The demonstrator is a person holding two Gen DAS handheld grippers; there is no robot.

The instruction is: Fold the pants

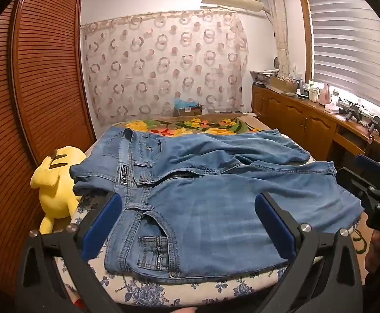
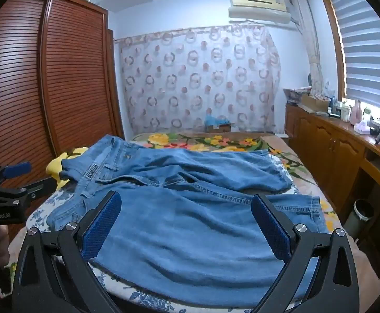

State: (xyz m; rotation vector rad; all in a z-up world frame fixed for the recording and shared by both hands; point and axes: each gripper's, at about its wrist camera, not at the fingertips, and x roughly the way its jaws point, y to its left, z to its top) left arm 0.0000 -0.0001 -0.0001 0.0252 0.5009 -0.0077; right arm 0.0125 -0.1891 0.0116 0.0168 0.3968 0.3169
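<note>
Blue denim pants [image 1: 203, 195] lie spread across the bed, waistband to the left and both legs running right; the far leg is rumpled. The same pants show in the right wrist view [image 2: 190, 224]. My left gripper [image 1: 187, 224] is open and empty, hovering over the near pocket and waistband area. My right gripper [image 2: 187, 227] is open and empty over the near leg. The right gripper also shows in the left wrist view [image 1: 372, 190] near the leg hem, and the left gripper shows in the right wrist view [image 2: 12, 182].
The bed [image 1: 148, 289] has a blue floral sheet and a flowered blanket [image 1: 190, 126] at the far end. A yellow plush toy [image 1: 57, 182] lies at the left edge beside a wooden wardrobe [image 1: 33, 91]. A wooden cabinet [image 1: 307, 120] with clutter runs along the right.
</note>
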